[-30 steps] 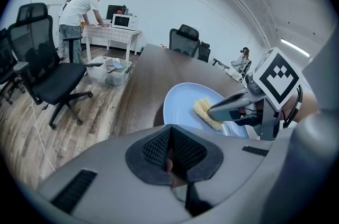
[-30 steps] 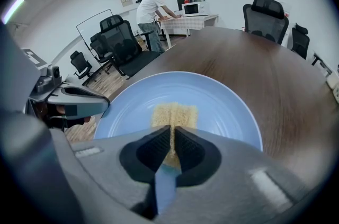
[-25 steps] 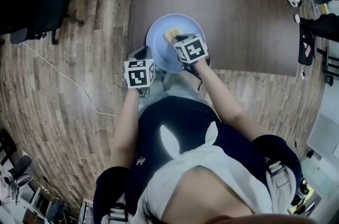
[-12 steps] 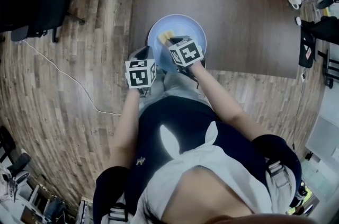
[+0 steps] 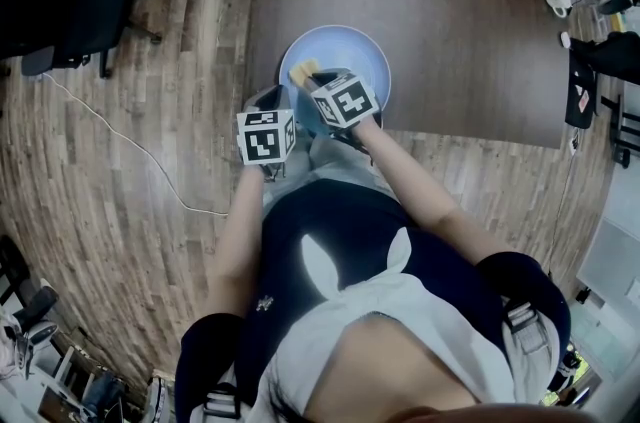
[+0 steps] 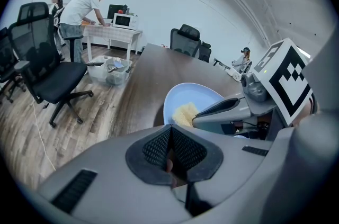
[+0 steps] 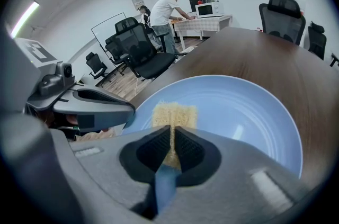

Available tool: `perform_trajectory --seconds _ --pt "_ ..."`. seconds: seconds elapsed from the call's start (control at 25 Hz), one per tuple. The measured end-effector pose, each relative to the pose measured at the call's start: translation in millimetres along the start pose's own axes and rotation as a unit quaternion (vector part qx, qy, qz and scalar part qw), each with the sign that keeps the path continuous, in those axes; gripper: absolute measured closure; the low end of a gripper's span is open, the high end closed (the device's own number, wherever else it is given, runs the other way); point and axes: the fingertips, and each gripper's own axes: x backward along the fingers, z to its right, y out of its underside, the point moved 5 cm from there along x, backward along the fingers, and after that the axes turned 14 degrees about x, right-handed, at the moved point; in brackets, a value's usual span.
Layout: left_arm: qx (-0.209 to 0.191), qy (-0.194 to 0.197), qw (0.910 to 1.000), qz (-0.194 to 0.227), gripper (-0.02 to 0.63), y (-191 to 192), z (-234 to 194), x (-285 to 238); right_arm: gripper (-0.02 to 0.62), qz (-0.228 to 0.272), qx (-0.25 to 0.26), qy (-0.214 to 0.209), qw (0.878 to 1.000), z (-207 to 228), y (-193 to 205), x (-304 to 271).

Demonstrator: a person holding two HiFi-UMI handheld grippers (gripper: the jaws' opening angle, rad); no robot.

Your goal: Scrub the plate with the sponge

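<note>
Table (image 5: 450, 11), plate (image 7: 254, 112): sponge (image 7: 175, 113) in right claw (image 7: 172, 135)

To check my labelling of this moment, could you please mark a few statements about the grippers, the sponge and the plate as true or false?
1. The right gripper is shut on the sponge. True.
2. The plate is white. False: it is light blue.
3. The sponge's yellow end lies over the plate's inside. True.
4. The plate stands on the floor. False: it is on the brown table, near its edge.
5. The left gripper holds the sponge. False: the right gripper does.
</note>
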Motion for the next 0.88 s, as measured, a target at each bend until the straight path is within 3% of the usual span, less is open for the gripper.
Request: perform_trajectory --seconds 0.88 --pt "0.001 -0.006 1.0000 0.003 0.598 -1 1 -2 0.572 0.008 0.023 -0.041 0.999 -24 0 -6"
